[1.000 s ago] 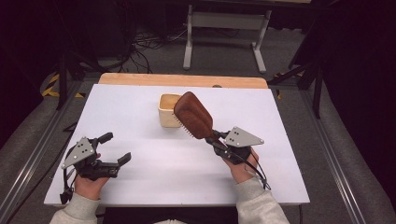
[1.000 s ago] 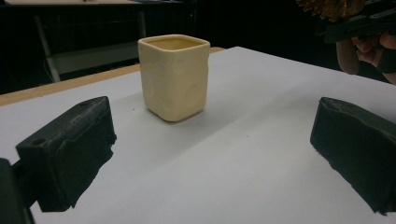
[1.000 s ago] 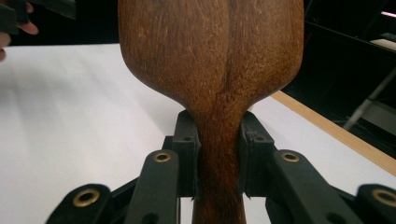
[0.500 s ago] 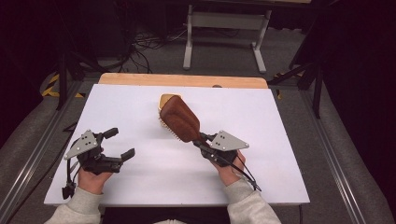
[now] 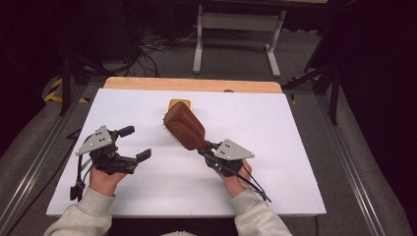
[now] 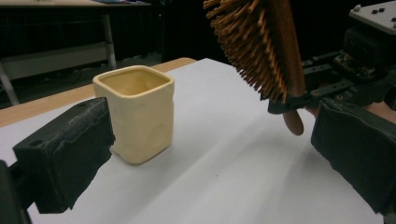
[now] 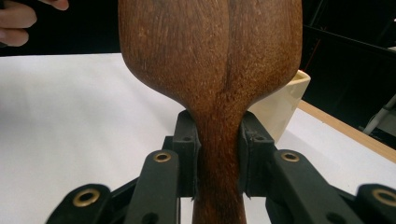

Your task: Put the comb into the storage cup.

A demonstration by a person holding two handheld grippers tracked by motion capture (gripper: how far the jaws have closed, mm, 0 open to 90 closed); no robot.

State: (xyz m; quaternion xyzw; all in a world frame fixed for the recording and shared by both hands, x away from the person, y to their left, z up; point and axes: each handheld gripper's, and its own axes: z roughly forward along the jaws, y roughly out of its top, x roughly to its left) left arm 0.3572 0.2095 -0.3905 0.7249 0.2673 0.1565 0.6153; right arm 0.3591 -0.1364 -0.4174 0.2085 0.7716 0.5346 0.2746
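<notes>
Gripping a wooden hairbrush [image 5: 184, 126] by the narrow neck of its handle, the right hand-held gripper [image 5: 208, 149] holds it raised above the white tabletop [image 5: 275, 128], its two black jaws pressed against either side of the wood, as the right gripper view shows. The brush head tilts away from the person toward the far middle of the tabletop, its smooth brown back facing up and its bristles facing down and to the person's left. In the left gripper view the bristles are orange-brown pins, and the rounded end of the handle pokes out below the jaws.

Just behind the brush head stands a small cream-yellow cup [image 6: 135, 112], squarish with dented walls, upright and open at the top; from the high view the brush covers most of it. Brush and cup do not seem to touch.

At the near left, the left hand-held gripper [image 5: 135, 142] is held above the tabletop with its jaws spread wide and nothing between them, pointing toward the cup and the brush.

No brand, label or writing can be read on the brush, the cup or the grippers.
</notes>
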